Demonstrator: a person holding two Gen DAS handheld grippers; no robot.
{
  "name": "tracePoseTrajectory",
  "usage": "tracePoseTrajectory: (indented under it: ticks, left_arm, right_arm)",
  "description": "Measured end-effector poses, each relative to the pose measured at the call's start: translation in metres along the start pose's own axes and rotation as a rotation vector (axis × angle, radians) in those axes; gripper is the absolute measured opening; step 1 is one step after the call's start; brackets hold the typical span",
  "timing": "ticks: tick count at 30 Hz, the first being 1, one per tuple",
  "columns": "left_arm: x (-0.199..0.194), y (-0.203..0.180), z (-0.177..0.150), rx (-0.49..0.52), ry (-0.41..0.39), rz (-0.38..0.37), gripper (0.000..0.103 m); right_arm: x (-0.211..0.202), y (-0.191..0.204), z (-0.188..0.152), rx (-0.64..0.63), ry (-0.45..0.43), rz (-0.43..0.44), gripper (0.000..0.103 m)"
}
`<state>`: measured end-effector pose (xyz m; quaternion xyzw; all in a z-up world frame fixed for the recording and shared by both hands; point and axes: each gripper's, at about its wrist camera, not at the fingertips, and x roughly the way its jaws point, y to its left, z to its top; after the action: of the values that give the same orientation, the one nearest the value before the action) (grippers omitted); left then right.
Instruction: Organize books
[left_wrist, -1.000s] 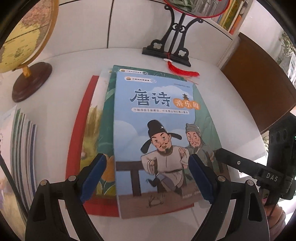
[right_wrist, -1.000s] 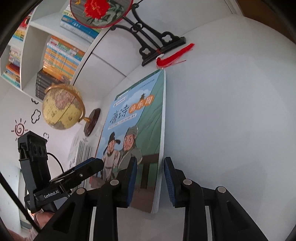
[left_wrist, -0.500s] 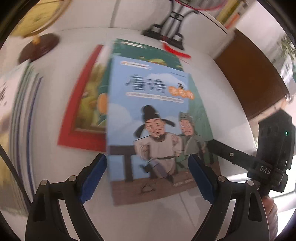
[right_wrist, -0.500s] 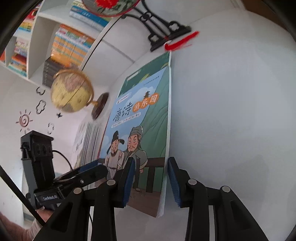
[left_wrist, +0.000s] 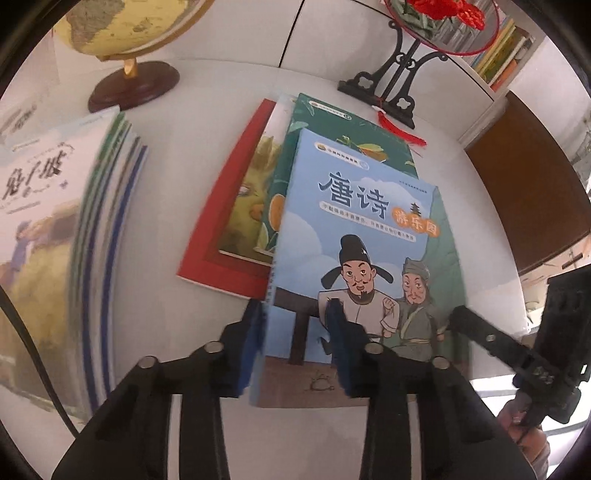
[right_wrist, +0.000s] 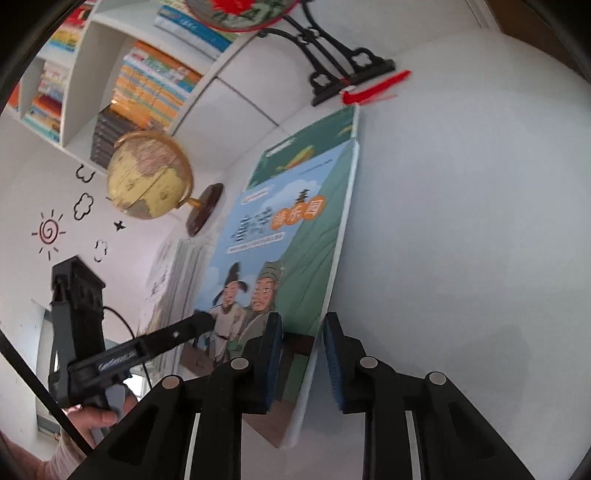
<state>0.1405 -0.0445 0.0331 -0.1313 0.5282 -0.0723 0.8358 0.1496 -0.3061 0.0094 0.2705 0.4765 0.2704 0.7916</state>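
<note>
**Blue book caught at both near corners, grip not yet settled**

Blue book (left_wrist: 354, 266) with the two cartoon figures lies on top of a loose pile on the white desk (left_wrist: 207, 122), over a green book (left_wrist: 332, 125) and a red-bordered book (left_wrist: 221, 229), its near end drawn out past theirs toward the person. The left gripper (left_wrist: 295, 343) straddles the book's near left edge, and its fingers (left_wrist: 251, 350) are closing with that edge between them. The right gripper (right_wrist: 301, 363) straddles the near right edge, seen in its own view with one blue pad over the cover and one on the desk side; its fingers are closing too, and a small gap shows on the outer side, so contact there cannot be confirmed.

The step in hand appears to be taking this top book off the pile. Doing it well likely means letting both pairs of fingers seat fully on the cover before any lift (a thin, floppy paperback will sag or slip from a half-made pinch), then raising both edges together and level so the book below is not dragged along.

A finished stack of books (left_wrist: 55, 221) lies at the left of the desk, near the globe (left_wrist: 122, 44); the fan stand (left_wrist: 391, 85) with its red tassel sits just behind the pile.
</note>
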Motion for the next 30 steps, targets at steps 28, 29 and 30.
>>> tracePoseTrajectory:
  ticks: [28,29,30]
  left_arm:
    - [-0.094,0.038,0.025,0.080,-0.156,-0.081,0.026]
    - [-0.096,0.042,0.026,0.078,-0.161,-0.079,0.026]
    - [-0.099,0.046,0.028,0.076,-0.165,-0.074,0.026]
  right_arm:
    - [-0.008,0.129,-0.003,-0.257,-0.106,-0.072,0.024]
    - [-0.007,0.134,-0.002,-0.257,-0.110,-0.068,0.024]
    - [-0.006,0.140,-0.002,-0.259,-0.118,-0.058,0.024]
